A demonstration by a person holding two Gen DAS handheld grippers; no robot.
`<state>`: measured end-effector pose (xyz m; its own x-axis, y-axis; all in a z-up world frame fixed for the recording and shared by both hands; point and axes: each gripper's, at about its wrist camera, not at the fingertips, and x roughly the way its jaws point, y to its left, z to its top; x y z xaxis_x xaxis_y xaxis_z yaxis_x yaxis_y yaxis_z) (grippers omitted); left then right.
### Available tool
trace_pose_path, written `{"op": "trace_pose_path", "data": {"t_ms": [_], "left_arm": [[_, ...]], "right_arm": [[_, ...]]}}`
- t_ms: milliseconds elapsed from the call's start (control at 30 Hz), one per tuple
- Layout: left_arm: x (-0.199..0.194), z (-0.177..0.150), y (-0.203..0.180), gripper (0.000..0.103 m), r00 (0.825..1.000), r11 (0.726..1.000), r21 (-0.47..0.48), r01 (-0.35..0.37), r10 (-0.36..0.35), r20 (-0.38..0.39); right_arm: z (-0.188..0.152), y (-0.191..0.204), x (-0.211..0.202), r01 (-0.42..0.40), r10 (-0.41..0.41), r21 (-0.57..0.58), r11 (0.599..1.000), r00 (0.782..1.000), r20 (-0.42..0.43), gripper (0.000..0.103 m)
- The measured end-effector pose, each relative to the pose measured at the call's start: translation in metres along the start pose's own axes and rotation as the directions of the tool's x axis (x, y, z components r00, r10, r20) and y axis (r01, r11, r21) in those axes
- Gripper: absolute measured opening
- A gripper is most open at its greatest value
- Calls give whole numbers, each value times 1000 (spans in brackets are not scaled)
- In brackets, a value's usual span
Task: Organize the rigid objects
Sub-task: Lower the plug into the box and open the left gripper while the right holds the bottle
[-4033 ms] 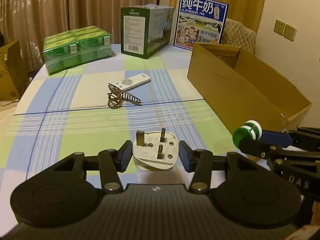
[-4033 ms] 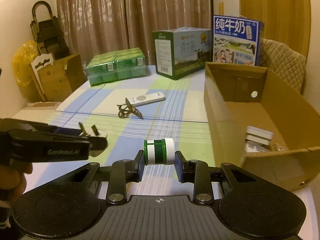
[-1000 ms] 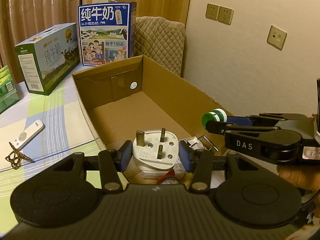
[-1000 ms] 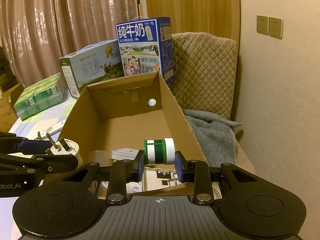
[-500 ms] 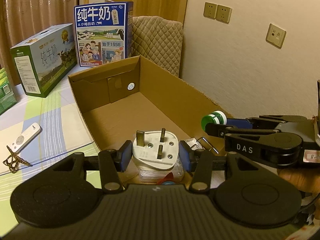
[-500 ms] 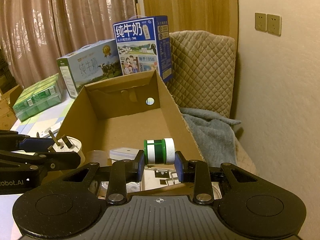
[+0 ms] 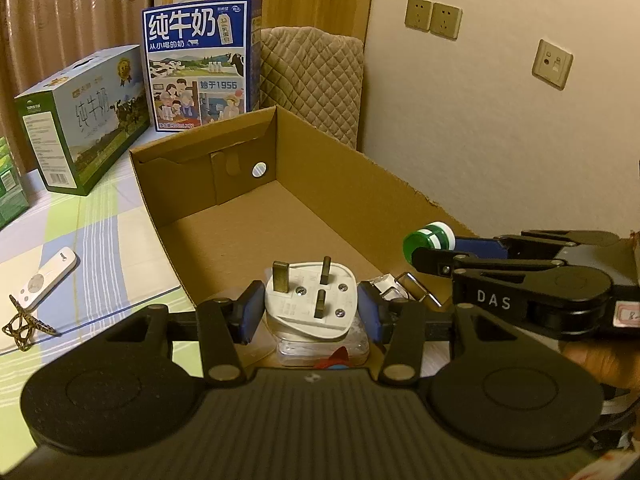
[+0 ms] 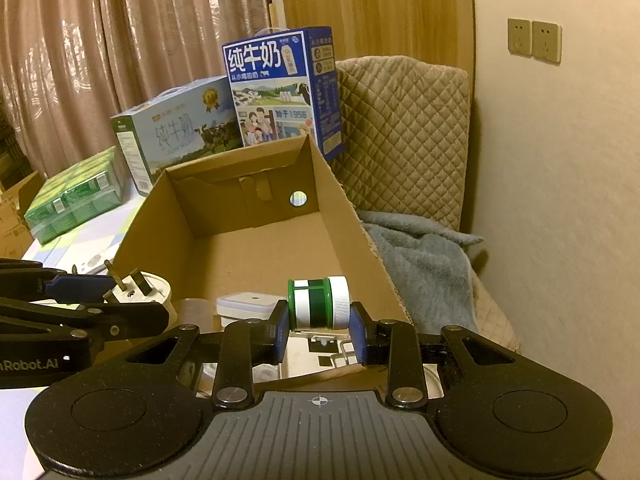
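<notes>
White plastic forms the three-pin plug point(image 7: 311, 300), which sits prongs-up between the blue pads of the left gripper point(image 7: 310, 312), clamped from both sides and held above the near end of the open cardboard box point(image 7: 320, 176). Just to its right, the right gripper point(image 8: 319, 326) is clenched on a small green-and-white jar point(image 8: 318, 303) lying on its side, white cap to the right, also over the box's near end. Below them, inside the box, lie a clear lidded container point(image 8: 244, 304) and some metal clips point(image 7: 416, 286). The box rests on a checked tablecloth point(image 7: 100, 232); to its left lie a white remote point(image 7: 44, 278) and, nearer, a small brass wire ornament point(image 7: 24, 322). At the far end stand a blue milk carton point(image 7: 200, 64) and a green milk case point(image 7: 80, 120), with a quilted chair back point(image 8: 404, 140) to the right.
</notes>
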<state>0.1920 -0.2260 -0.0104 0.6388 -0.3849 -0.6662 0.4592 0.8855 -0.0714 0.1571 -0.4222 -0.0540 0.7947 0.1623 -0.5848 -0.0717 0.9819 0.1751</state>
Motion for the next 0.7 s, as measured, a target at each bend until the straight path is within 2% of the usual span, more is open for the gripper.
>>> {"op": "trace_pose_path", "data": {"t_ms": [133,367,700], "left_arm": [[-1,0,-1,52,1000,1000,11,-12,12,10],[-19,3,14,52,997,998,-27,-52,54,58],[-35,-2,37,52,994,993,-84,-80,85,63]], "right_arm": [[0,-1,-1,0,0,2,1000,1000,-1,28],[0,0,-2,-2,2,4,1000,1000,1,28],[0,5,-4,-11,11,9,1000,1000,-3,28]]}}
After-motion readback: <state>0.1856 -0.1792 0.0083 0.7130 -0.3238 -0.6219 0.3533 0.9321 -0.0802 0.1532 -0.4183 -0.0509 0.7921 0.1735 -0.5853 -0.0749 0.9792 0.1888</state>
